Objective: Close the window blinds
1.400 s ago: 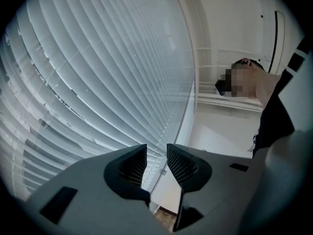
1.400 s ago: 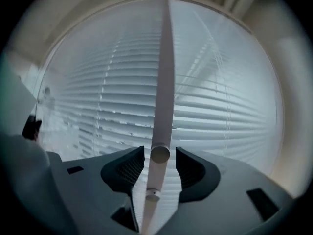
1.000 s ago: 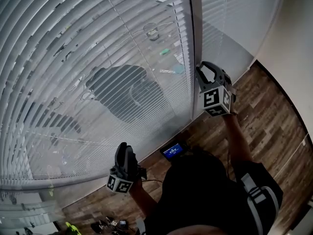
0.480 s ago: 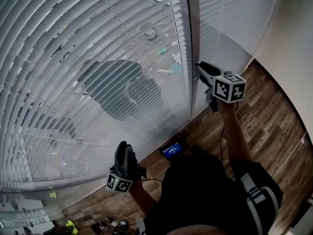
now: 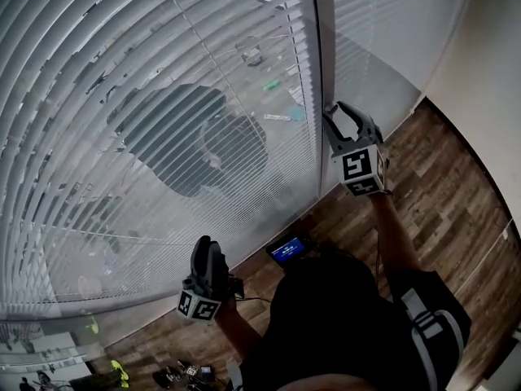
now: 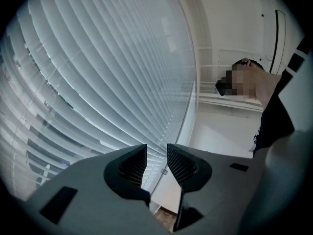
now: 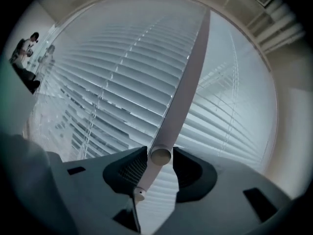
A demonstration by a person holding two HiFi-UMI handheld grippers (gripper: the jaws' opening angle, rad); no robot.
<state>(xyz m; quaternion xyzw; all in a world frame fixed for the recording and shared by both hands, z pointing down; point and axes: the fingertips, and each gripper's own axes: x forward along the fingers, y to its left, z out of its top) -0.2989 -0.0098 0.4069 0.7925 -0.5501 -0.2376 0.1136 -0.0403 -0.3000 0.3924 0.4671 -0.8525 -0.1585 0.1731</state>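
The right claw [image 5: 342,116] is raised to the seam between two panels of window blinds [image 5: 163,72]. Its jaws are opening, and the tilt wand [image 7: 183,89] stands between them. The wand lies against the left pad, with a thin gap to the right pad, so the claw is released rather than clenched on it.

The wand is a smooth, pale rod of round section. It ends in a flat circular cap that sits right at the jaw tips. Below that cap a thinner pale stub [image 7: 143,186] runs back toward the claw's body and ends in a small round knob. The wand's long axis runs from the pads straight ahead of the claw and upward, leaning slightly right in the right gripper view, with its capped end pointing back at the claw.

The slats ahead of and to either side of this claw are thin, flat, off-white strips lying horizontally. Those to its left are tilted enough to show dark bands between them.

The left claw [image 6: 156,153] hangs low, well apart from the wand. Its ribbed dark pads are narrowly parted with nothing between them. Blind slats fill the space ahead of it and to its left. Under both claws lies a floor [image 5: 456,194] of brown wood-grain planks.
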